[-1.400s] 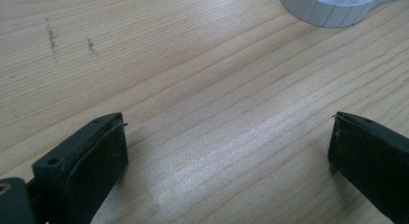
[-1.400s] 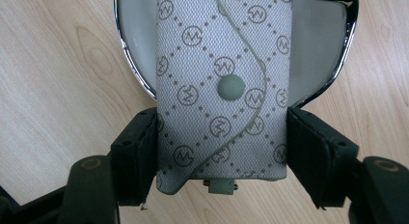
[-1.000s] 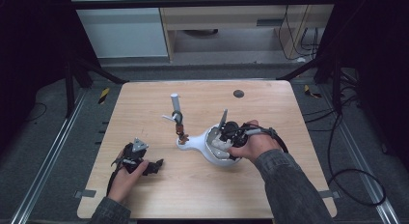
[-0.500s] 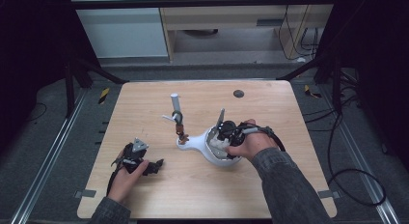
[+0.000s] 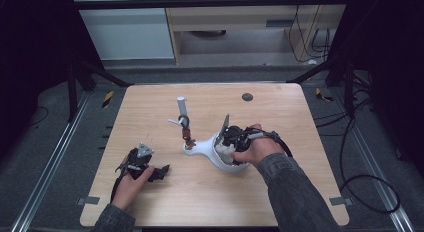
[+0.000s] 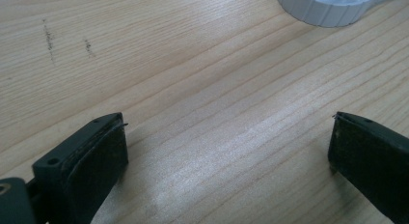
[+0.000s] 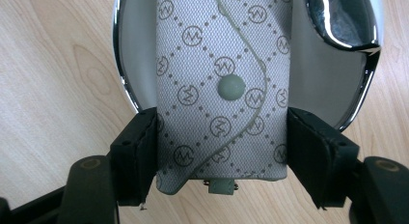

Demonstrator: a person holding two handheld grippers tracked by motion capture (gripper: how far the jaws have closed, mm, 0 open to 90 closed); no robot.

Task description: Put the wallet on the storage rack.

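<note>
A grey monogram key pouch (image 7: 222, 79) with a snap button lies across a white, chrome-rimmed dish (image 7: 120, 84), its near end over the rim. My right gripper (image 7: 222, 132) is shut on the pouch, one pad on each long side. In the high view the right gripper (image 5: 231, 142) sits over the dish of a white stand (image 5: 200, 148) at mid-table. My left gripper (image 5: 159, 172) rests on the table at the front left. Its jaws stand wide open in the left gripper view (image 6: 226, 137), with bare wood between them.
A white post (image 5: 181, 106) with a hook and a small hanging ring rises from the stand's left end. Its ribbed white base (image 6: 328, 9) is ahead of the left jaws. A dark round mark (image 5: 247, 97) lies near the table's far edge.
The right gripper with the pouch has edged slightly left over the dish. The left hand has not moved.
</note>
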